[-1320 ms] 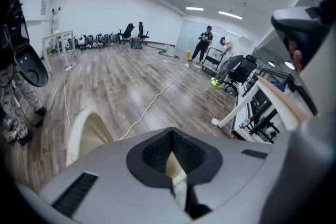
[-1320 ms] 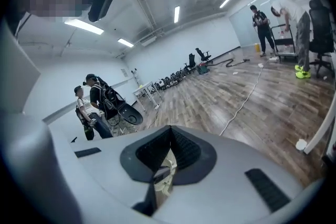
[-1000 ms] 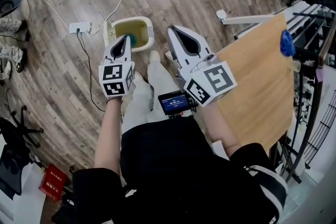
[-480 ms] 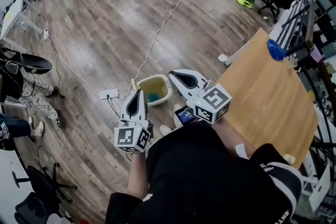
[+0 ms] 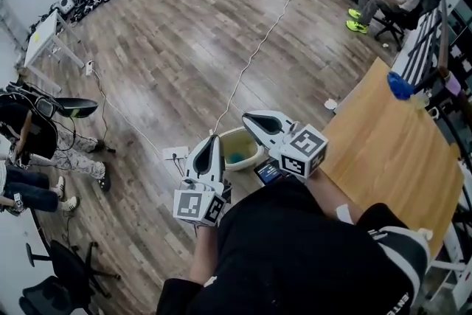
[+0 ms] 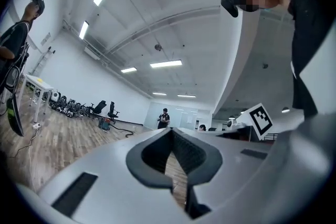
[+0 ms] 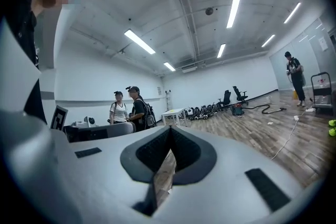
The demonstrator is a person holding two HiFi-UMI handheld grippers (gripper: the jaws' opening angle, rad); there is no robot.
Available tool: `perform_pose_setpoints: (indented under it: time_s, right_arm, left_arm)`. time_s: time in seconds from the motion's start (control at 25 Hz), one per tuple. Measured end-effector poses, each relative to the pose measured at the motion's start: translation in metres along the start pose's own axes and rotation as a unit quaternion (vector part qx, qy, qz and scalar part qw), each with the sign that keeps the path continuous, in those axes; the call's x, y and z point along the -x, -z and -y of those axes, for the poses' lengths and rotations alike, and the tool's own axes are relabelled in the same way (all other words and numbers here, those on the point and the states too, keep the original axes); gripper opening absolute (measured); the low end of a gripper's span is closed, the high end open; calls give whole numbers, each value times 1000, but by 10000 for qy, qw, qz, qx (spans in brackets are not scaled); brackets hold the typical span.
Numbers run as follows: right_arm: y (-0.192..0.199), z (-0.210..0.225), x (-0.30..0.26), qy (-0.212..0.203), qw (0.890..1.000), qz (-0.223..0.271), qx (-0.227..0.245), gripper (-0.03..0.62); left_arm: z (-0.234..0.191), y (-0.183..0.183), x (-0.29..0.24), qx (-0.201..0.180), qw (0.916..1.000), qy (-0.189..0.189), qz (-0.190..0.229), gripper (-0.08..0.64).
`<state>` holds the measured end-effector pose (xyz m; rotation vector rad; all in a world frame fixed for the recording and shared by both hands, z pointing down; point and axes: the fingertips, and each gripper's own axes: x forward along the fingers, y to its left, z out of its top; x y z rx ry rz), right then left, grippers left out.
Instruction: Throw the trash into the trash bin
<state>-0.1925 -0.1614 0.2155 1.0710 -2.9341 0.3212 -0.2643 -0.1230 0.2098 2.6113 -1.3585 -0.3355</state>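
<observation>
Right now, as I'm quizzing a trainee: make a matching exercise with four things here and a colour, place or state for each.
Things:
1 trash bin
2 table
3 left tool
4 power strip

Descriptions:
a white, on the floor
b jaws shut, nothing between them
c cream, with a teal thing inside
d wooden top, right of the bin in the head view

Pairs: 1-c, 2-d, 3-b, 4-a

The cream trash bin (image 5: 254, 147) stands upright on the wood floor (image 5: 184, 48), a teal scrap (image 5: 234, 157) lying inside.
</observation>
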Motion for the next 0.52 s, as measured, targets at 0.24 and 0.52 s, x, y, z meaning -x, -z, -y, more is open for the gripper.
perform_pose_setpoints:
  time_s: [0.24,0.52]
  right_arm:
    - [-1,-3,-13,-45,9999,-95,130,-2]
    - [-2,-5,-24,-32,9998,-11,216,-2]
  left_arm:
    - [-10,-10,8,-39,9998,-115,145,5]
    - [-28,-9,15,1,9994,-234,242,5]
